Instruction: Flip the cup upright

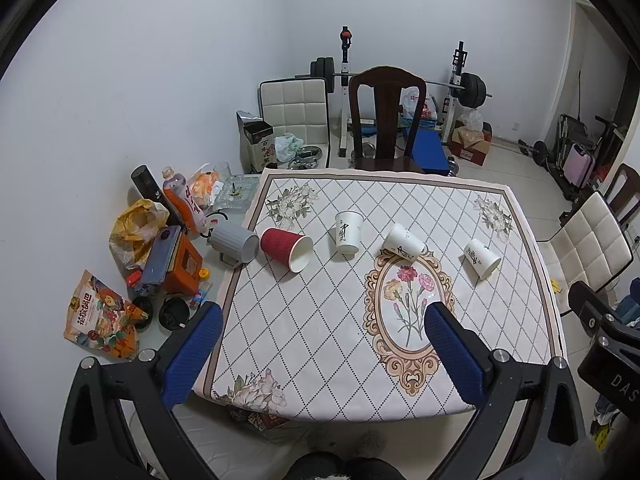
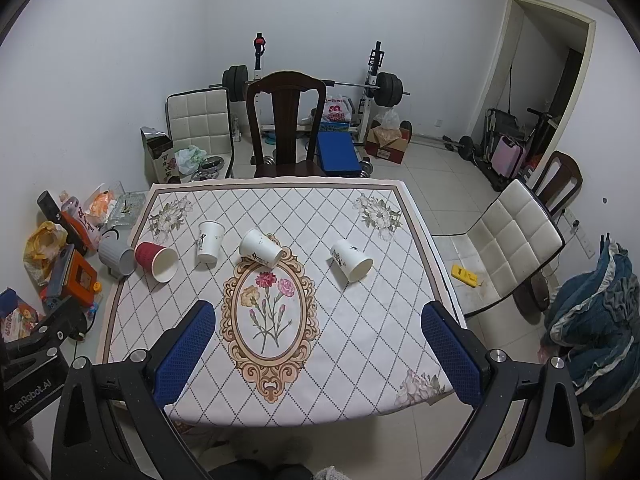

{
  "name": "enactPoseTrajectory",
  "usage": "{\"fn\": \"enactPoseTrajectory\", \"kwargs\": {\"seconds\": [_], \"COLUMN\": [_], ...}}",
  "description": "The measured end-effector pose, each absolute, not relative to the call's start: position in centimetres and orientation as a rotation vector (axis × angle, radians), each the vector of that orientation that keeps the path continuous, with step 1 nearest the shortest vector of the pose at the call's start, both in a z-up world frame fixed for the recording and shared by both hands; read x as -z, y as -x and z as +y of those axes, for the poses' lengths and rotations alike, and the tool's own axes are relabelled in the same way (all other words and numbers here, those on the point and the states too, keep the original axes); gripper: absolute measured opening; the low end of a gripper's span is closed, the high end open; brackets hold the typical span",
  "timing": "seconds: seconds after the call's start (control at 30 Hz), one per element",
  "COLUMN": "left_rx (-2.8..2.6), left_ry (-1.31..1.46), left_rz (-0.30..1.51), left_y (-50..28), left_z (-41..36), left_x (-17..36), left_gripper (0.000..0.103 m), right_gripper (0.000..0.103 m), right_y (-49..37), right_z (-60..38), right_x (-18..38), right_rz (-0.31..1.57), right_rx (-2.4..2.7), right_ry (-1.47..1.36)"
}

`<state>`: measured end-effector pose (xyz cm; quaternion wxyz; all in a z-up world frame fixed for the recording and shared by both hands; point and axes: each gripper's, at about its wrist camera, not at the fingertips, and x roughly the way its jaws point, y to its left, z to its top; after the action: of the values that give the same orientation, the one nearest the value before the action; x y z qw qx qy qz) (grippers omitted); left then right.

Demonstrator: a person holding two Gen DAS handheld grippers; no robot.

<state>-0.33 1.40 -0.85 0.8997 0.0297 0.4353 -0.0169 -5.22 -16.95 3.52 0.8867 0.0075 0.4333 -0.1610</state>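
Observation:
Several cups sit in a row on the patterned tablecloth [image 1: 320, 320]. A grey ribbed mug [image 1: 235, 243] and a red paper cup [image 1: 286, 249] lie on their sides at the left. One white paper cup [image 1: 347, 232] stands upright. Two more white cups [image 1: 403, 243] [image 1: 482, 258] lie on their sides to its right. The right wrist view shows the same row: grey mug [image 2: 117, 257], red cup [image 2: 157, 261], upright cup [image 2: 209, 241], tipped white cups [image 2: 261, 248] [image 2: 351, 261]. My left gripper [image 1: 324, 316] and right gripper [image 2: 320, 314] are open and empty, above the near table edge.
Snack bags, a bottle and boxes [image 1: 160, 248] crowd the table's left side beyond the cloth. A dark wooden chair [image 1: 386, 120] stands at the far edge, a white padded chair [image 2: 508, 248] at the right. Gym equipment lines the back wall.

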Motion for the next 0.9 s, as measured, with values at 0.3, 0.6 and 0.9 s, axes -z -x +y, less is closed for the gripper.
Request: {"fn": "enactPoseTrajectory", "kwargs": {"seconds": [0.3,0.6,0.9], "left_rx": [0.034,0.033,0.030], "left_ry": [-0.063,-0.065,-0.064], "left_rz": [0.901,0.901,0.900], "left_y": [0.27,0.23,0.25], "left_z": [1.26,1.29,1.24], "left_x": [0.72,0.74,0.70], "left_gripper": [0.103,0.103,0.103], "right_gripper": [0.103,0.103,0.103], "right_y": [5.16,5.22,5.22], "right_z": [-16.95,-16.74,-16.62], "right_x": [-3.54,-3.48,-3.50], "right_rz": [0.902,0.904,0.902], "right_rx": [0.334,0.332,0.333], "right_ry": [-0.015,-0.016,-0.015]}}
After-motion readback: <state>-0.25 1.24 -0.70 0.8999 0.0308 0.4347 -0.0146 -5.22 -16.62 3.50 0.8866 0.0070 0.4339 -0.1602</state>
